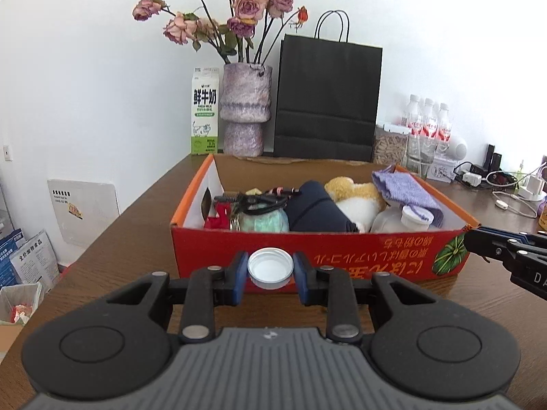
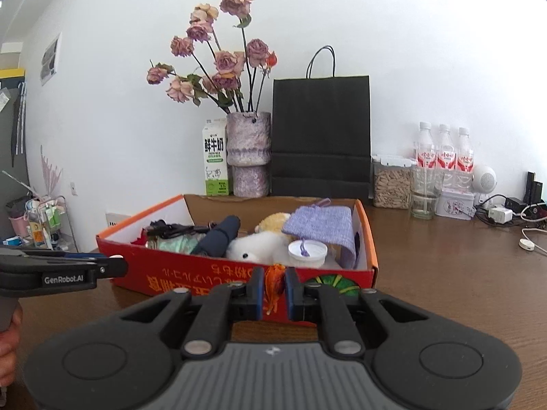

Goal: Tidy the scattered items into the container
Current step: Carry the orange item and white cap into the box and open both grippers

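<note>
A red cardboard box [image 1: 342,256] [image 2: 191,273] stands on the brown table, holding a plush toy [image 1: 355,201] [image 2: 259,246], a purple cloth [image 1: 407,191] [image 2: 321,229], a dark roll, a teal bundle and a white jar [image 2: 306,253]. My left gripper [image 1: 270,270] is shut on a white bottle cap [image 1: 270,267], held in front of the box's near wall. My right gripper [image 2: 274,288] is shut on an orange tassel [image 2: 273,283], just before the box's near right corner. Each gripper shows at the edge of the other's view.
Behind the box stand a milk carton [image 1: 204,111], a purple vase of dried roses [image 1: 244,109], a black paper bag [image 1: 326,99], water bottles [image 2: 444,153] and jars. Chargers and cables [image 2: 506,213] lie at the far right. A hand [image 2: 8,345] shows at the lower left.
</note>
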{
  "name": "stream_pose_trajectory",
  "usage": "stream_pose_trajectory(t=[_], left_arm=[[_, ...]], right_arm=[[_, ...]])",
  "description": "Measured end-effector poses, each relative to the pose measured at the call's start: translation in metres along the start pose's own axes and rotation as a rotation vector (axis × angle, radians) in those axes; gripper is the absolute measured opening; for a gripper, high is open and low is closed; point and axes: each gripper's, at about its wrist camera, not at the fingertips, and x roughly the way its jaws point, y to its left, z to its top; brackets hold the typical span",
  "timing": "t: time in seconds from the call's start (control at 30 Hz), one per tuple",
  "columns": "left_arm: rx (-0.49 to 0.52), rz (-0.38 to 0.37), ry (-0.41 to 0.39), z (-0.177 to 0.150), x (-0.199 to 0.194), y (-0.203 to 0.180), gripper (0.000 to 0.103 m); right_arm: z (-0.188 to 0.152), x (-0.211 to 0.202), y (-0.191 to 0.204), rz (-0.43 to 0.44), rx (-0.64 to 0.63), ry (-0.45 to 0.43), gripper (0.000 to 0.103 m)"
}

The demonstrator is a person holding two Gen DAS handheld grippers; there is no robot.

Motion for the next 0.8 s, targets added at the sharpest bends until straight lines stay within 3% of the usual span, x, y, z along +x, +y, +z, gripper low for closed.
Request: stream_pose_trajectory(t=[0.27, 0.43, 0.67, 0.8], left_arm=[[-0.013, 0.008, -0.110, 0.035, 0.000, -0.004, 0.029], [-0.039, 0.019, -0.146, 0.056, 0.019, -0.005, 0.029], [-0.102, 0.044, -0.149, 0.060, 0.064, 0.006, 0.029], [-0.086, 0.039, -0.078, 0.050, 0.085, 0.010, 0.029]], right_arm=[[0.036, 0.017, 0.010, 0.018, -0.016, -0.072, 0.012], [0.051, 0.051, 0.013, 0.013, -0.006, -0.072, 0.012], [0.045, 0.093, 0.006, 0.013, 0.052, -0.031, 0.012], [0.034, 0.102, 0.008, 0.034, 0.035, 0.009, 0.012]])
